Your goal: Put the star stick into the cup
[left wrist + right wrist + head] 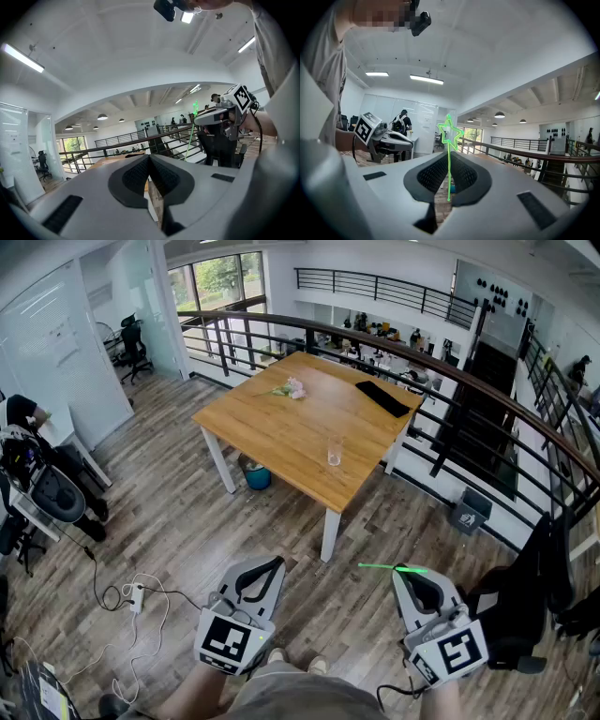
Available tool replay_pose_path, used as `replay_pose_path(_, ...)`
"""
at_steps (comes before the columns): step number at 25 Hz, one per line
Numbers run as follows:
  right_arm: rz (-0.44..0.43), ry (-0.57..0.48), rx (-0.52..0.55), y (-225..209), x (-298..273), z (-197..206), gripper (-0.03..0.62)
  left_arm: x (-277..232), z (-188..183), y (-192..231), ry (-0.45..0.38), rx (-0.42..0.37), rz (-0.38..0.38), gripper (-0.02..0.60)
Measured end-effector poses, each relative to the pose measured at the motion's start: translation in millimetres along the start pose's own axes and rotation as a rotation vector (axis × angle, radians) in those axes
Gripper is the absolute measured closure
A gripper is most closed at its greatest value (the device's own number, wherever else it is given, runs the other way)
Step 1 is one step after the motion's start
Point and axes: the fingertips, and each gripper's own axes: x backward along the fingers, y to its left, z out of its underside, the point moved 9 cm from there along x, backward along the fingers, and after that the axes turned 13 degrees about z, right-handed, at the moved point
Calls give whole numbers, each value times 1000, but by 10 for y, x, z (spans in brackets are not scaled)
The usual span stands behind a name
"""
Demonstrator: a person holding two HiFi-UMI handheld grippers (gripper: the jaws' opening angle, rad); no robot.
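Star stick (449, 146), thin, green, hollow-starred, sits clamped in right gripper (449, 160).

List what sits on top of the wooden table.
On the table: a clear cup, a pink flower bunch and a flat black item. The whole top shows; the cup's contents are too small to tell.

Table (281, 432) top is matt light wood, legs white-painted. Cup (335, 453) is clear glossy glass. Star stick (449, 173) is translucent green plastic. Right gripper (450, 157) shell is smooth matt grey plastic, with black dimpled pads (433, 176). Floor (178, 512) is grey-brown wood planks.
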Motion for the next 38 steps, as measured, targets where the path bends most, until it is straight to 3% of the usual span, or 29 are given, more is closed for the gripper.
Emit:
replay_pose_path(22,-30,-2,-29,-68,-22,112,554,-44,33,-79,7,14,-25,566)
replay_pose_path(38,-27,46,-13,-517,-1041,315,554,-872,157,723,-7,30,-11,566)
